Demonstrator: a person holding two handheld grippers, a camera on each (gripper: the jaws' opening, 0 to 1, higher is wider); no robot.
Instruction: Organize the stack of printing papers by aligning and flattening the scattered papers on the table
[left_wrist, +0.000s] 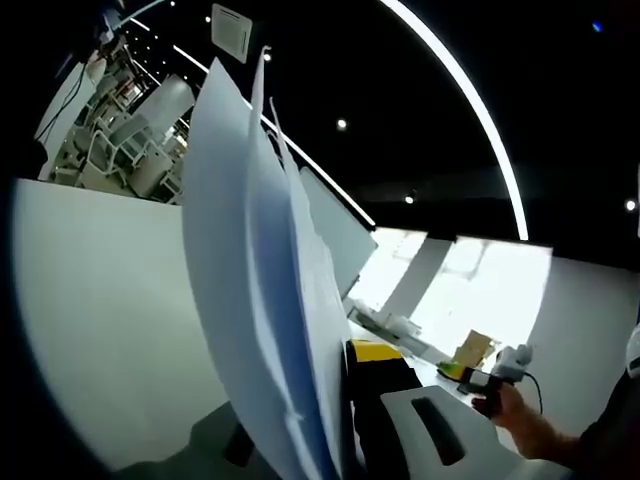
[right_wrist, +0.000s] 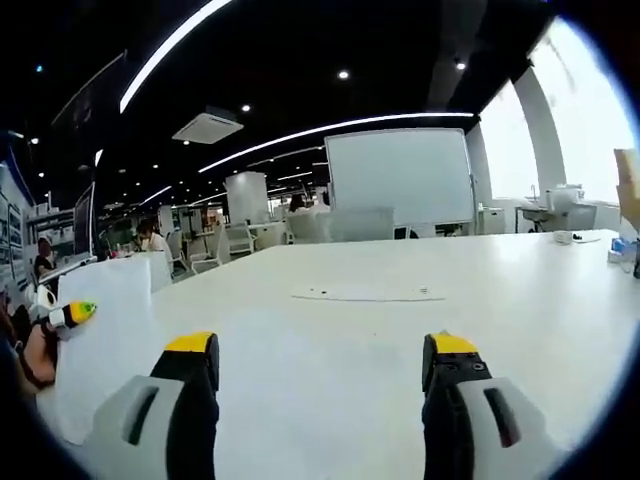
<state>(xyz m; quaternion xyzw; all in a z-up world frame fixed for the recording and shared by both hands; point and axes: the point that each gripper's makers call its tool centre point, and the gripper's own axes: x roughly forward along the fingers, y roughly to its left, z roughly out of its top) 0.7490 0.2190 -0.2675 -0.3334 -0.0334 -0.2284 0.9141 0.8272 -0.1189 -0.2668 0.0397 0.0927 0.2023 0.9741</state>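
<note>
- In the left gripper view, the left gripper (left_wrist: 345, 420) pinches a stack of printing papers (left_wrist: 262, 290) between its 2 jaws; the sheets stand on edge, rising from the jaws toward the top of the view.
- The sheets fan apart slightly at their upper edges, so the stack is not flush.
- To the right of the jaws, a person's hand (left_wrist: 520, 420) holds the right gripper (left_wrist: 495, 372), well apart from the papers.
- In the right gripper view, the right gripper (right_wrist: 325, 375) has its jaws spread wide with nothing between them, hovering over the white table (right_wrist: 400, 330).
- Left of those jaws, the paper stack (right_wrist: 105, 340) appears upright, with the left gripper's yellow tip (right_wrist: 78, 313) at its edge.
- A single sheet (right_wrist: 365, 293) lies flat on the table ahead of the jaws.
- A whiteboard (right_wrist: 400, 175) stands beyond the table's far edge.
</note>
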